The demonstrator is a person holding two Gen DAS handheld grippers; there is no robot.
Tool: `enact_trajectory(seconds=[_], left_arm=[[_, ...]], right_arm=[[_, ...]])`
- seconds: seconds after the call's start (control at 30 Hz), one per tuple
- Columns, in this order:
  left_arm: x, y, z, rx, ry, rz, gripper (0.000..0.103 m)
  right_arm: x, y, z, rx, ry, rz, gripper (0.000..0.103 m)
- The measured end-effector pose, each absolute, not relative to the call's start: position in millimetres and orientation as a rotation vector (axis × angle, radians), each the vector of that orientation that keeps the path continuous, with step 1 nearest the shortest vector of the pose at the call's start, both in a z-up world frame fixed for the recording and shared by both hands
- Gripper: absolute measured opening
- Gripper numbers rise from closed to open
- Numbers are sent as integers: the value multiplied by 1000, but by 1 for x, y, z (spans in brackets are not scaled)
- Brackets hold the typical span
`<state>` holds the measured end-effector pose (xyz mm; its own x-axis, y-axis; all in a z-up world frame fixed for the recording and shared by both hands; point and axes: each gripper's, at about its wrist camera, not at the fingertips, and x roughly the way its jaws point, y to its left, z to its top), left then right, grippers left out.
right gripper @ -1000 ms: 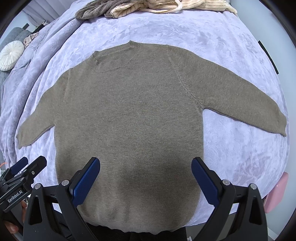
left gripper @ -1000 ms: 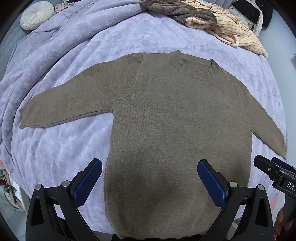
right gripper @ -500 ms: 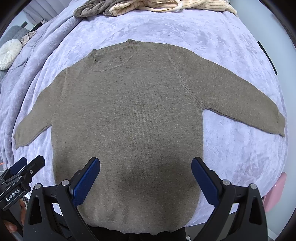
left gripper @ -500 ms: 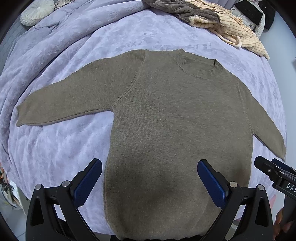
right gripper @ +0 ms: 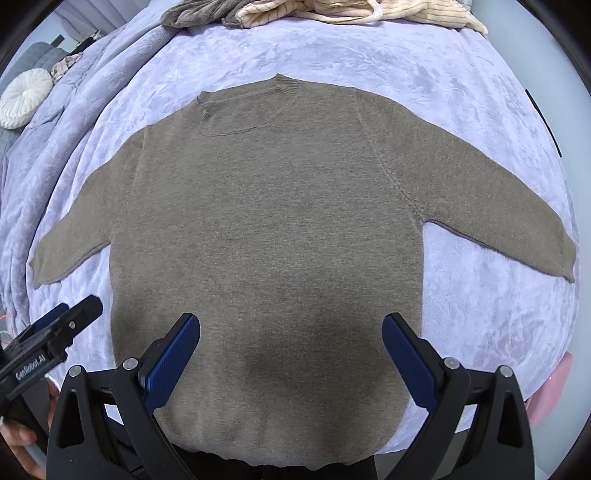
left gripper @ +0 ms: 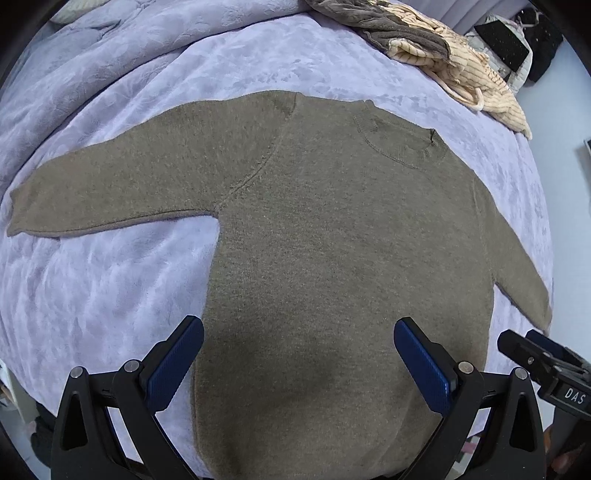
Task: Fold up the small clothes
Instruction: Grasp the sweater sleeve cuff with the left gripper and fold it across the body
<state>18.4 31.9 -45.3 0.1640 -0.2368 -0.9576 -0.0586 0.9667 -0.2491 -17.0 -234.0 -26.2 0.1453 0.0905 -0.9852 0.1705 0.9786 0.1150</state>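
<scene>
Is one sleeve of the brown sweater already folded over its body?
No, both sleeves of the brown sweater lie spread out flat on the purple blanket.

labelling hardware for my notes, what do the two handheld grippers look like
Both look alike: the left gripper and right gripper have black frames with triangular cut-outs and silver screws, and ribbed blue pads lining the fingers. From the right wrist view, the left one's side carries white "GenRobot.AI" lettering.

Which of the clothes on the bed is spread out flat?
The olive-brown knit sweater, lying flat on the lavender bedspread with both sleeves out. The grey-brown garment and cream striped garment are crumpled at the far edge.
</scene>
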Motion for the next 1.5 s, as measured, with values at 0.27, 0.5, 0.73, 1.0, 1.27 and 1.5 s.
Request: enact_trajectory(seconds=[0.27,0.5,0.73,1.0,1.27,1.5], left_arm=[[36,132,-82,-464,1314,-42,103],[50,268,-130,-653,1202,221,103],[56,340,-172,-856,1092,379,93],[68,341,-139,-763,976,388,8],[111,215,-30,-458,830,30,8],[140,25,-13,-273,876,-347,8]], right_arm=[[-21,-201,-35,143,1460,19,100],[-27,-169,-44,94,1496,100,100],[-40,-148,-56,43,1545,155,100],[-51,-146,-55,42,1539,192,100],[-53,-176,-46,140,1486,174,100],[-65,-232,-47,250,1453,75,100]])
